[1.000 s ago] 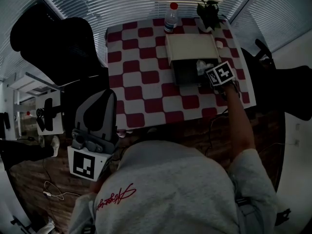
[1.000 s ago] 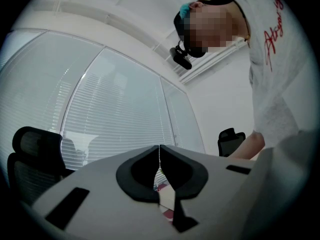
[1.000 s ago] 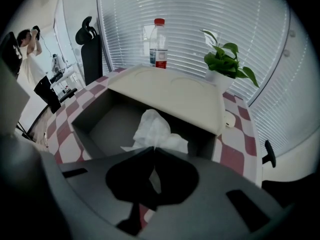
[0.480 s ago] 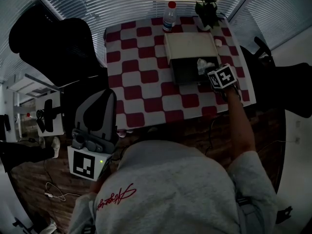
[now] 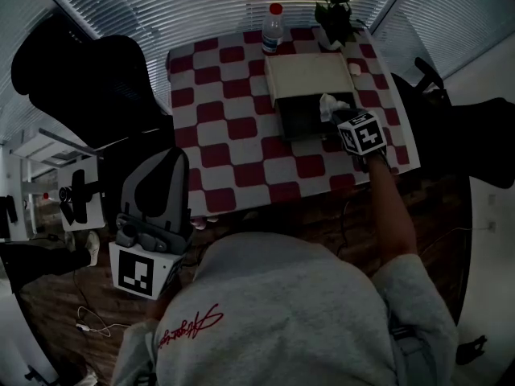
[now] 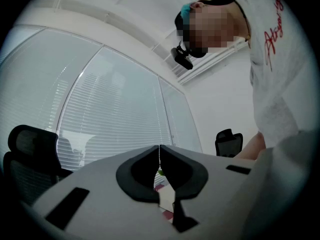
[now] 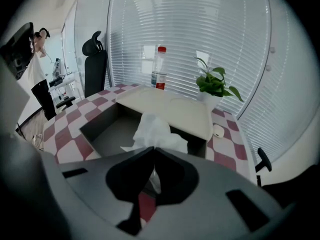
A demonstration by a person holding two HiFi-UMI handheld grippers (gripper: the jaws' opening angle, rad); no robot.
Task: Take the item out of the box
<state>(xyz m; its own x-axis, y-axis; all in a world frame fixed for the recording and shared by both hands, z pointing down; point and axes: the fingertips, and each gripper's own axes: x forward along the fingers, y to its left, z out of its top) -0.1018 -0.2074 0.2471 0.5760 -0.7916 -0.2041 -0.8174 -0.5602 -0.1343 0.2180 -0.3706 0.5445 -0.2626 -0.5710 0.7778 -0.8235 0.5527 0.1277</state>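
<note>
White crumpled tissue (image 7: 152,129) is pinched in the fingers (image 7: 131,176) of the right gripper (image 7: 154,150), which are pressed together on its lower part. The rest of the sheet fans out above and beyond the tips. It hangs over the right end of the dark open box (image 7: 112,134); whether any of it touches the box floor I cannot tell. The gripper slants down toward the box from the near right side of the desk (image 5: 233,151), which is covered in a red and white checked cloth.

A cream lid (image 7: 170,106) lies flat just behind the dark tray, toward the far edge. Box and lid sit in the far right part of the desk. A clear bottle with a red cap (image 7: 160,69) stands upright at the far edge, left of the lid, and a small potted plant (image 7: 212,84) stands near the far right corner. A small white object (image 7: 218,130) lies beside the lid by the right edge.

The left gripper (image 6: 159,154) is held off the desk, beyond its near left corner, fingers shut with nothing between them. A black office chair (image 5: 80,71) stands off the left edge.
</note>
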